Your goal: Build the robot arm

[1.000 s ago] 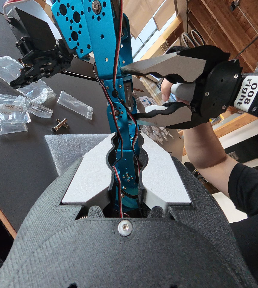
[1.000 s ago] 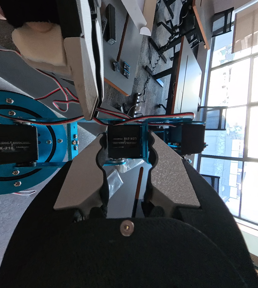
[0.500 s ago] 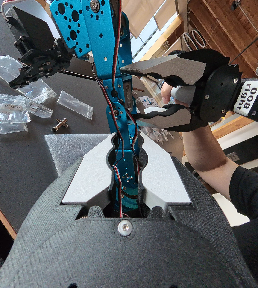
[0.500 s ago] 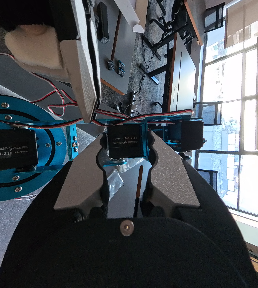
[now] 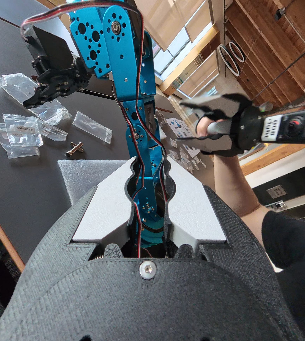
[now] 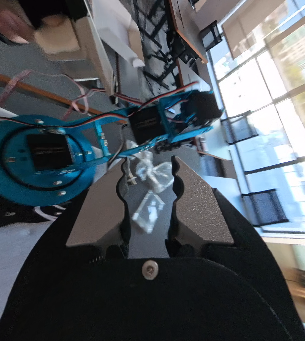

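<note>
A small blue metal robot arm with black servos and red-black-white wires stands on a grey foam pad. Its black claw hangs to the left. My left gripper is shut on the arm's lower link just above its round base. My right gripper is held by a hand to the right of the arm, open and empty, clear of it. In the blurred right wrist view, the right gripper is open, with the arm's round base at left and a servo ahead.
Several clear plastic bags and a cross-shaped metal wrench lie on the dark table left of the arm. More bags lie below the right gripper. Printed sheets and small packets lie behind. The table edge runs at the lower left. My right fingertips sit around 9 cm from my left ones. The servo is about equally far from each gripper, around 5 cm.
My right gripper, which had its fingers around the arm's middle servo, has pulled back to the right, away from the arm. My left gripper keeps its hold.
</note>
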Motion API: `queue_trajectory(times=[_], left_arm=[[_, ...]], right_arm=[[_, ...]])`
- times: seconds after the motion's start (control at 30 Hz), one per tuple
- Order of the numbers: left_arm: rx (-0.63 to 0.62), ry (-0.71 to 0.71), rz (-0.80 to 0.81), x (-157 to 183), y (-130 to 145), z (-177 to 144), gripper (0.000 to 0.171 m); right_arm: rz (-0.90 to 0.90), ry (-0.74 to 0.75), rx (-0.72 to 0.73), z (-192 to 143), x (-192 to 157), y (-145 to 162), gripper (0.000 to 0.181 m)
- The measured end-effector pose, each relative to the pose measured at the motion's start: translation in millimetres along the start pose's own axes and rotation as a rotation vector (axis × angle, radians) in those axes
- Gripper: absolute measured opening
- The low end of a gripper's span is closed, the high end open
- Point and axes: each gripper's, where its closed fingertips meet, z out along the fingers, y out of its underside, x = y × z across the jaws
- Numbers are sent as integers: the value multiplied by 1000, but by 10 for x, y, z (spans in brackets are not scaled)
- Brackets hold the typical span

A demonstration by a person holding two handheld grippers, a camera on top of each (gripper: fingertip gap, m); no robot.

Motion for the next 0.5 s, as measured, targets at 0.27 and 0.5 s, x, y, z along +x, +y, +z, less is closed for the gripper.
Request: queue_trajectory(times=[0.27,0.5], left_arm=[[-7,-29,1,42,146,-215,24],[14,-35,-3,154,275,-418,23]], right_arm=[[268,-182,105,84,-525,299,30],[355,-323,99,227,-641,326,11]])
